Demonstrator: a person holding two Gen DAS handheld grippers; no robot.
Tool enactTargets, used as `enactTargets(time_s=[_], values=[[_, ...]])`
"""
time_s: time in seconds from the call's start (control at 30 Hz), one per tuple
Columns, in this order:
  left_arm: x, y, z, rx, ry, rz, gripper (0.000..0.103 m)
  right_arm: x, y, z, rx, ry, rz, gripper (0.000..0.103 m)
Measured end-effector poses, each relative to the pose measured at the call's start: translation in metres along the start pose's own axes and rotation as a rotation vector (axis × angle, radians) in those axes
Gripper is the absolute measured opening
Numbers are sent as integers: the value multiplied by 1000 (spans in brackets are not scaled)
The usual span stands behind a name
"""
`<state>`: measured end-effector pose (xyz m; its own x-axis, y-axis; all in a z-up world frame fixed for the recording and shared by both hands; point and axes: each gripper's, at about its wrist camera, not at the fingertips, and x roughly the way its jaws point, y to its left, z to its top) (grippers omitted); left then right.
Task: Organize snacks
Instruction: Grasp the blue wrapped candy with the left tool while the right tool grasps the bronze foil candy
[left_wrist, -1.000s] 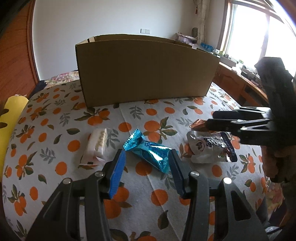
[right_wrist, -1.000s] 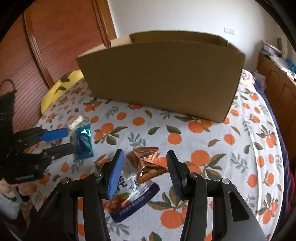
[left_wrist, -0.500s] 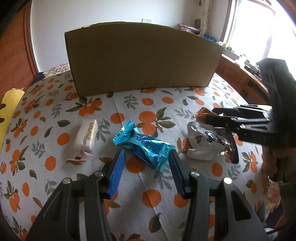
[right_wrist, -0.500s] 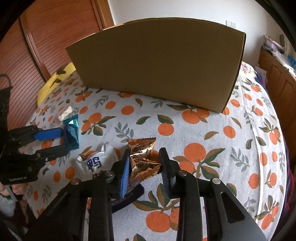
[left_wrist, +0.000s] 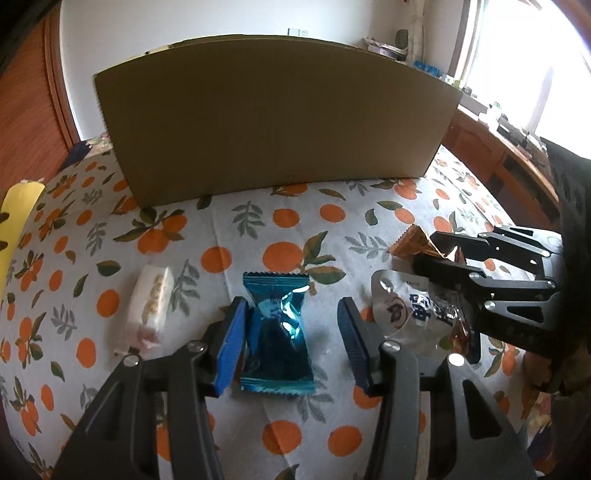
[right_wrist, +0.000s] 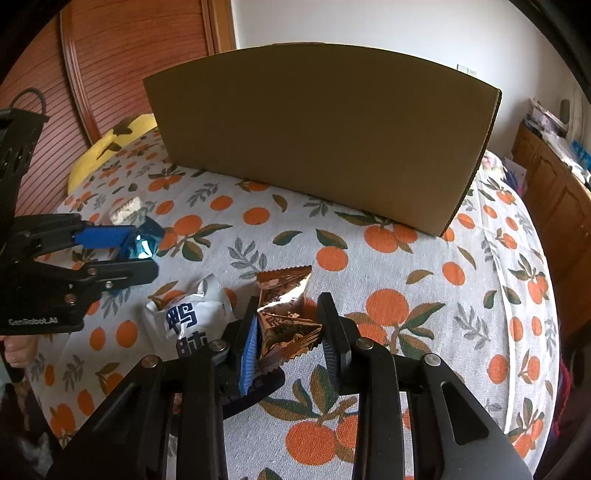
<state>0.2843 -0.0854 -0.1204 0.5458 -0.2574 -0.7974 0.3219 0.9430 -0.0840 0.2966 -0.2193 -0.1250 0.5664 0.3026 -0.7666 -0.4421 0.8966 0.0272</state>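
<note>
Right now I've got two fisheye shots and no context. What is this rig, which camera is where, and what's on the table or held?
There is no robot here. A person holds a two-finger gripper in each hand, and each gripper has a camera looking forward along its fingers. One picture comes from the left wrist and the other from the right, so each view also shows the other gripper at its edge.

The left gripper is open, with its fingers on either side of a blue foil packet that lies on the orange-print tablecloth. The right gripper looks closed on a brown foil packet. I can't tell whether that packet is lifted.

Between the two packets lies a white pouch with blue characters. A small white wrapped snack lies left of the blue packet. A cardboard box stands behind everything.
</note>
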Motion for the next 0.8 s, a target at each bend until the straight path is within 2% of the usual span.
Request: enactTargets(time_s=[0.3,0.37,0.47,0.63,0.8], values=[[0,-5,-3,38,-11,16,48,-1,-3,-1,13,-3,16,29],[0,-6,-4,46,-14,28,43,-1,-3,-1,9,-2,11,29],[-1,-8,-6,70,-21,57,29,-1,-2,0,4,-1,6,29],[-3,-9,-8,85,-24,53,23,0,-1,0,4,-1,5,29],[-6,-9,-9,87,-32,50,22,0,-1,0,3,-1,5,29]])
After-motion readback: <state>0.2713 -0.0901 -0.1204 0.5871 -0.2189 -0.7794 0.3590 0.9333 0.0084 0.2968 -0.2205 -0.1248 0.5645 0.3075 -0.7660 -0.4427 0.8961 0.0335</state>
